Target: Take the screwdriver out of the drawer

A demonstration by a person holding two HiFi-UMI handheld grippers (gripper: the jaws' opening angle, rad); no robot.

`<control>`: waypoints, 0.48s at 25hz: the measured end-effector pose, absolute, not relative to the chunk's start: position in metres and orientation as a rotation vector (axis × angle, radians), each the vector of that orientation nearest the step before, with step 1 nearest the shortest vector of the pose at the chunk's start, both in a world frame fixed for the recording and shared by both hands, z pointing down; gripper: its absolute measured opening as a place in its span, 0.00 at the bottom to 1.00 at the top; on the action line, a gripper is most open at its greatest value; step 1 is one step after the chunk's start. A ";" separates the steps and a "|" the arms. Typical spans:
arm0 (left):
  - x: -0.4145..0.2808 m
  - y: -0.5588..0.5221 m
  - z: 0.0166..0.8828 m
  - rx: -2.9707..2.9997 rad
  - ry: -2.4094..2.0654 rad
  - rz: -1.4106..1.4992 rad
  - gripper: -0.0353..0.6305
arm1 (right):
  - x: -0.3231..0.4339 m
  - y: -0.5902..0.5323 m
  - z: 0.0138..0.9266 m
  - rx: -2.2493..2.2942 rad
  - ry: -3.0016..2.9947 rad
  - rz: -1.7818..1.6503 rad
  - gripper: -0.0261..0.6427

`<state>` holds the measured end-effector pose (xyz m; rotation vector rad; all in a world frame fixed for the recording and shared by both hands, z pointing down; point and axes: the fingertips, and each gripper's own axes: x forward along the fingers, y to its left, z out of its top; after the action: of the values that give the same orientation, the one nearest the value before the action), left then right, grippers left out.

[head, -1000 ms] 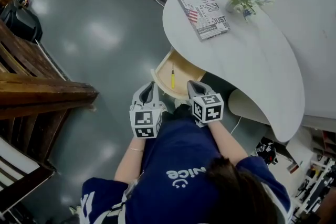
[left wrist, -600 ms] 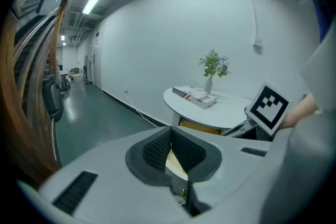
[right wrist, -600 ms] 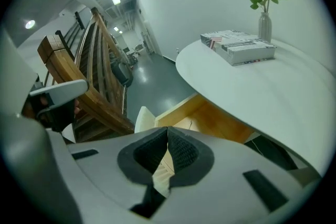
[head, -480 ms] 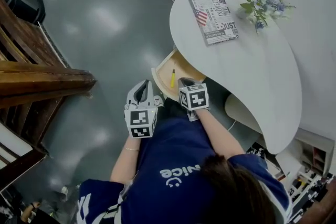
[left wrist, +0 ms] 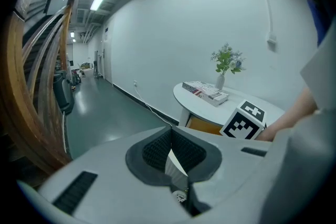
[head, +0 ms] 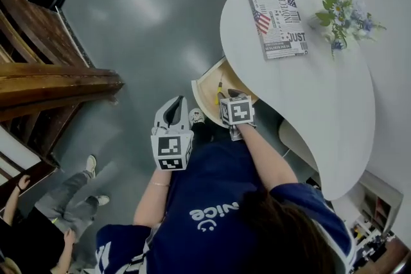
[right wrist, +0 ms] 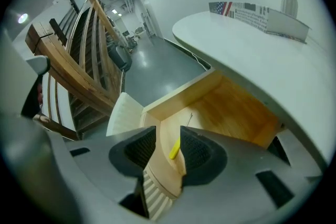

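The person's right forearm reaches forward from the body. The right gripper (right wrist: 168, 136) tilts steeply down over the front corner of the open light wooden drawer (right wrist: 181, 91), which stands out from under the white oval table (head: 302, 106). Its jaws have just been opening and stand apart. In the right gripper view the yellow handle of the thin screwdriver (right wrist: 175, 148) shows between them, close to the right pad. The pads do not press on it.

The left forearm is bent beside the body. The left gripper (head: 175, 106) is above the grey floor (head: 128, 16), to the left of the drawer and apart from it, and it points forward and moderately down. Its jaws are together at the tips, with nothing between them.

The screwdriver lies flat on the drawer's floor, near the front wall. Its long axis runs from near to far: the yellow handle is at the near end, towards the right gripper, and the thin metal shaft points away and a little to the right, towards the part of the drawer under the table.
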<state>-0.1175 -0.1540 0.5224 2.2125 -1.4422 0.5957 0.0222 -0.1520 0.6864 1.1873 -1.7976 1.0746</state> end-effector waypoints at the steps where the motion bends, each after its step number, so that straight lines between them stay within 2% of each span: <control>1: -0.117 -0.154 0.524 2.210 -1.440 0.609 0.06 | 0.022 -0.152 0.692 1.171 -1.791 1.078 0.27; 12: -0.118 -0.147 0.532 2.146 -1.456 0.723 0.06 | 0.016 -0.156 0.745 1.019 -1.720 1.067 0.30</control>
<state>-0.1175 -0.1471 0.5323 2.1461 -1.4557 0.7232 0.0164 -0.1565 0.7455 1.0190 -1.7202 1.0668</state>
